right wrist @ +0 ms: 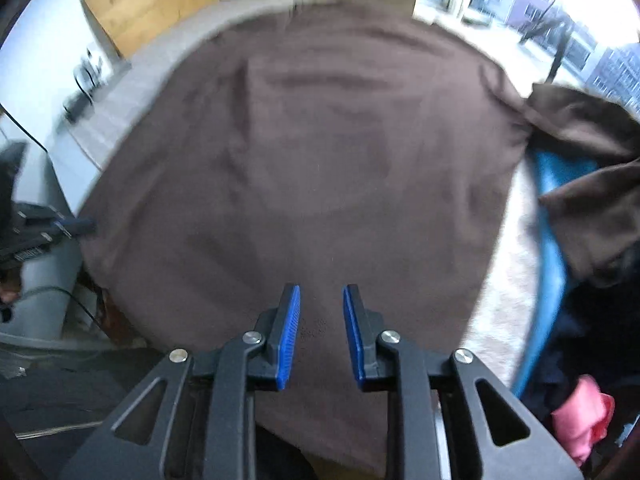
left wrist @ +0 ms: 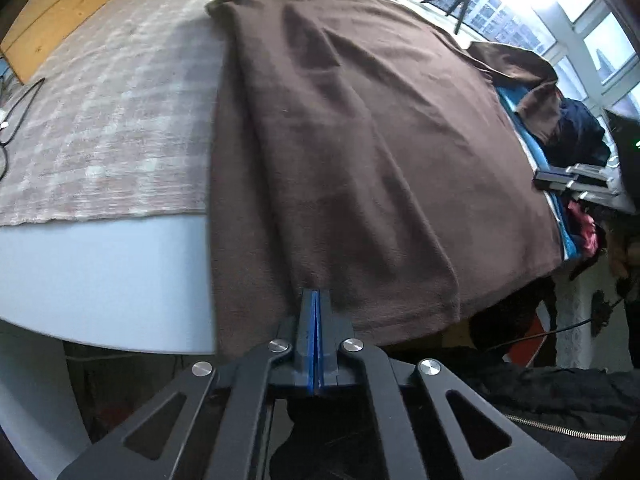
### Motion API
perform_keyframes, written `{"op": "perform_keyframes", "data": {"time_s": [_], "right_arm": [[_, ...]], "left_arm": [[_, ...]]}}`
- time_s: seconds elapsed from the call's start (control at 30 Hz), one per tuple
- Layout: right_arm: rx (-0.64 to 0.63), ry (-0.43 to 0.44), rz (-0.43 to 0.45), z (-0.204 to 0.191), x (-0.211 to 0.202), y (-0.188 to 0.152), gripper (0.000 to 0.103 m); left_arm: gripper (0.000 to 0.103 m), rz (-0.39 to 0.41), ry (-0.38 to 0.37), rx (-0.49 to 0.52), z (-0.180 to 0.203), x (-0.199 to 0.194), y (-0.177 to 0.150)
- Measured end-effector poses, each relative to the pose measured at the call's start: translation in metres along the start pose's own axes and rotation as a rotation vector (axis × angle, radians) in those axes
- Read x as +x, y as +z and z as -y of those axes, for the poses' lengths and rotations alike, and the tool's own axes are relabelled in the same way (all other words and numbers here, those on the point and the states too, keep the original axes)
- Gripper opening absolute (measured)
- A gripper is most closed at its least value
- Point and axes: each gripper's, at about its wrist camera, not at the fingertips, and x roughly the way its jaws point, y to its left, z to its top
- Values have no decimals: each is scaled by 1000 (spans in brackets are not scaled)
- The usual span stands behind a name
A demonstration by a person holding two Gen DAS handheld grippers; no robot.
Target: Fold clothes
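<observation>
— Left wrist view first: the left gripper (left wrist: 317,296) has its blue fingers (left wrist: 308,332) clenched flat together, right at the near hem of the brown garment (left wrist: 360,140). Whether a sliver of cloth is pinched between them I can't tell; the tips sit on the fabric's edge.

— And the other one?

— The right gripper (right wrist: 321,300) has its fingers (right wrist: 290,336) released, a clear gap between the pads, brown cloth showing through underneath but nothing pressed. That view is blurred.

— Where's the garment lying, then?

— Spread across the counter (left wrist: 100,264), its lower hem draped over the near rim. One side is already folded in: a long lengthwise flap lies over the body, its edge running from the far end down toward the left fingers. My guess is the left gripper sits on the hem to keep that fold from sliding.

— And the right side?

— A sleeve (right wrist: 584,184) hangs loose off the far right edge, over a blue basket (right wrist: 550,248) with a pink item (right wrist: 582,416) lower down. I'd judge that side is the next to come in, which would explain the parted right fingers.

— Anything else on the counter?

— A pale plaid cloth (left wrist: 104,120) covers it under the garment, with a black cable (left wrist: 24,112) at the far left.
</observation>
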Motion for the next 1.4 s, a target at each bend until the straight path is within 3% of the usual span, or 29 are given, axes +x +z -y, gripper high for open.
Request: {"op": "perform_keyframes", "data": {"time_s": [0.1,0.27,0.33,0.4,0.53,0.57,0.63,0.67,0.97,1.03,1.13,1.23,1.4], "right_arm": [[-10,-25,-52,7,18,-5,22],[9,2,-79,17,24,-3,23],[-10,-12,-86,15,26,-1,23],[-36,-29,-87,12,27,1,23],[-51,-35,-81,13,29,1,23],[-48,-28,-77,15,29,0,23],[-45,-15,-70,18,30,0,23],[-45,-9,-67,19,30,-1,23],[-71,16,-60,23,16,-23,23],[-80,15,-59,23,16,-25,23],[-86,21,-71,25,15,-26,23],[-36,73,-62,34,9,-14,23],[101,5,46,88,-6,10,23]], "left_arm": [[0,36,49,-17,-14,-23,-8],[0,27,-33,-92,-25,-23,-14],[9,9,-38,-97,-15,-13,-10],[28,3,-30,-99,0,-3,-4],[36,-6,7,-103,9,10,1],[35,3,21,-92,14,12,1],[7,13,40,-70,21,13,1],[2,10,37,-70,23,15,0],[1,79,101,-94,13,-19,-12],[5,35,98,-59,12,-11,-14],[17,12,211,-27,16,-10,-13],[24,55,208,-90,6,-26,-5],[41,67,184,-131,-9,-9,36]]}}
